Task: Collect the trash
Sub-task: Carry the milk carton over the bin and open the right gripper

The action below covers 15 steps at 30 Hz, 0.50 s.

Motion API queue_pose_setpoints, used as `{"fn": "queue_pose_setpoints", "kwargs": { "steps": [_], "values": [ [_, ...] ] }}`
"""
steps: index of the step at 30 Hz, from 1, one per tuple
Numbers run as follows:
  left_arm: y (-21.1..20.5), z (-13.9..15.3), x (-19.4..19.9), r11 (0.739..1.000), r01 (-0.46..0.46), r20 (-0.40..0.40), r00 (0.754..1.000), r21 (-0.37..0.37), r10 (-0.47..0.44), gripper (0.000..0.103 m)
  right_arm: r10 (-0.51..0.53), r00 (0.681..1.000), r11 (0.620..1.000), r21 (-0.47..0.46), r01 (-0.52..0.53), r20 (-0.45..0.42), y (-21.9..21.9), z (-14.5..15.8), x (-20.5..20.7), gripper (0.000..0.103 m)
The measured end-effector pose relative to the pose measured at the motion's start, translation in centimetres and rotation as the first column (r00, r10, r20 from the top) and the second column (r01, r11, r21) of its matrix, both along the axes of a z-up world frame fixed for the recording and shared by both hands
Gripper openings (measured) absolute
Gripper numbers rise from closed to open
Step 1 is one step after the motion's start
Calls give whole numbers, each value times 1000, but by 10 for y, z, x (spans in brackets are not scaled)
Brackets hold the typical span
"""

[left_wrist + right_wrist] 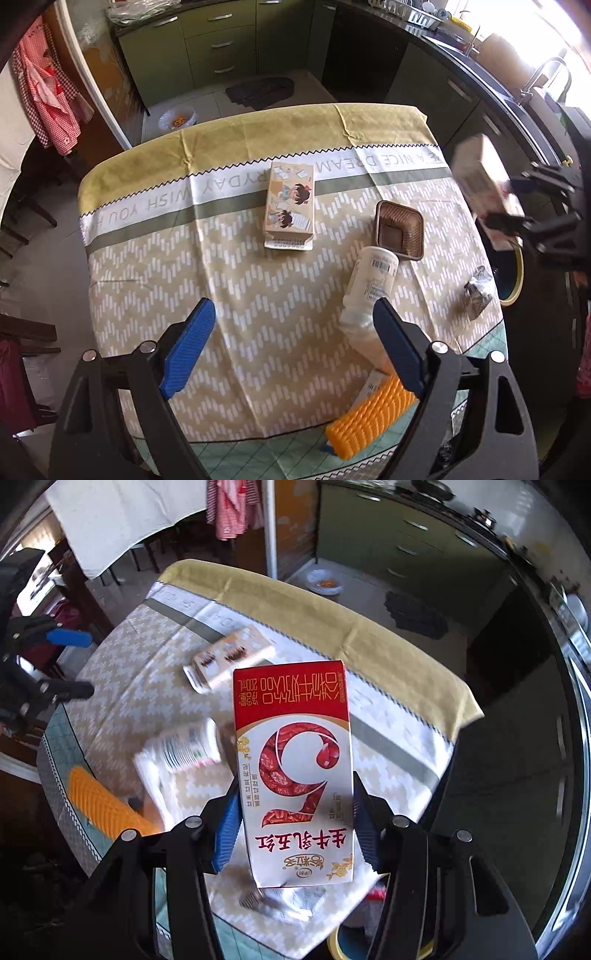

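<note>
Red-and-white milk carton (293,775) clamped upright between right gripper (291,823) pads, lifted above table's 3 o'clock edge. Left gripper (295,343) wide, empty, white plastic bottle (371,284) lying at its 1 o'clock. Keep squeeze steady; carry level to yellow-rimmed bin (515,280).

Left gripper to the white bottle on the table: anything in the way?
Nothing visible. The left gripper is open above the tablecloth, and the white bottle lies on its side just ahead, beside its right-hand finger. The orange brush sits nearer the camera, outside that path. The right gripper holds the red milk carton off to the side.
</note>
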<state>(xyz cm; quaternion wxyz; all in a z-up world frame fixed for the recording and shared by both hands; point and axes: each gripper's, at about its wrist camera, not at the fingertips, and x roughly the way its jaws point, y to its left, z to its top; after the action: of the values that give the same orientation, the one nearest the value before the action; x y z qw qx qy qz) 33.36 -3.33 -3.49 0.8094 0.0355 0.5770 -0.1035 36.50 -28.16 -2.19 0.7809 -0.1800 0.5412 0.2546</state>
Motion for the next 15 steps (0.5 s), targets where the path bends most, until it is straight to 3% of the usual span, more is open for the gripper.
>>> {"fn": "queue_pose_setpoints", "kwargs": {
  "steps": [4,8,15],
  "values": [
    [-22,-24,45,1000,-10,-33,999,17,10,83,-166,986,986,-18,166,-23,-91,-17,-29,54],
    [-37,-48,78,998,-34,-65,997,54,37,83,-339,938,941,-26,338,-72,-170,-50,-46,54],
    [-47,-64,95,994,-48,-102,993,102,59,83,-492,854,870,-66,488,-171,-243,-120,-55,54]
  ]
}}
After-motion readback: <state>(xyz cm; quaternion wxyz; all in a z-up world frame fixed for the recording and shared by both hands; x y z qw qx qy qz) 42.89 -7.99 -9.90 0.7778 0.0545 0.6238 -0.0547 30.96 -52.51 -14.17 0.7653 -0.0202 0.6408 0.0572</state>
